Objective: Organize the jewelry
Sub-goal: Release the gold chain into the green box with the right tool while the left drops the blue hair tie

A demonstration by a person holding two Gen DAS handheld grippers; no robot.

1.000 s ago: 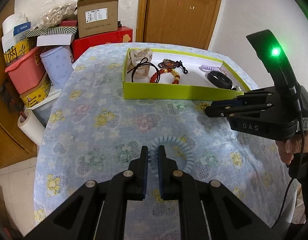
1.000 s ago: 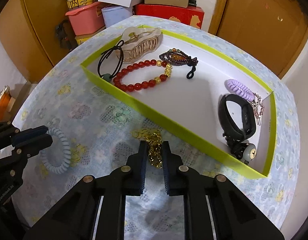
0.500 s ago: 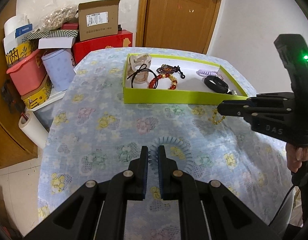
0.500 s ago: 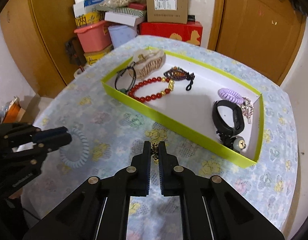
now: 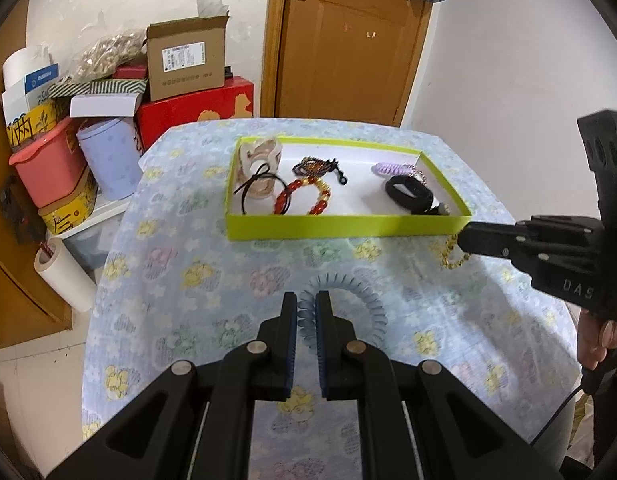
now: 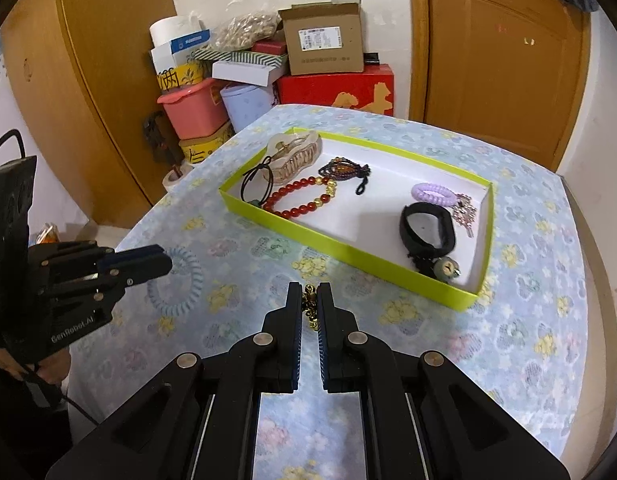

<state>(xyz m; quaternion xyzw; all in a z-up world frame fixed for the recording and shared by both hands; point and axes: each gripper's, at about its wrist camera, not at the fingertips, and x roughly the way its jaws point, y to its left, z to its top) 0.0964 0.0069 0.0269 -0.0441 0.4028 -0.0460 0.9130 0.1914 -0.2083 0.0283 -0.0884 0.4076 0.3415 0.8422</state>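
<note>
Gold chain (image 6: pixel 310 312) hangs pinched in the right gripper (image 6: pixel 309 308) just before the green tray (image 6: pixel 348 254); the left gripper (image 5: pixel 306 314) pinches the blue coil hair tie (image 5: pixel 360 300).

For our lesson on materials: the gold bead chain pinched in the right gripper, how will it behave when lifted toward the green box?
The gold bead chain probably hangs limp: it dangles in a loop below the right gripper in the left view. It looks light and may swing, so it could snag the green box wall if carried low.
</note>
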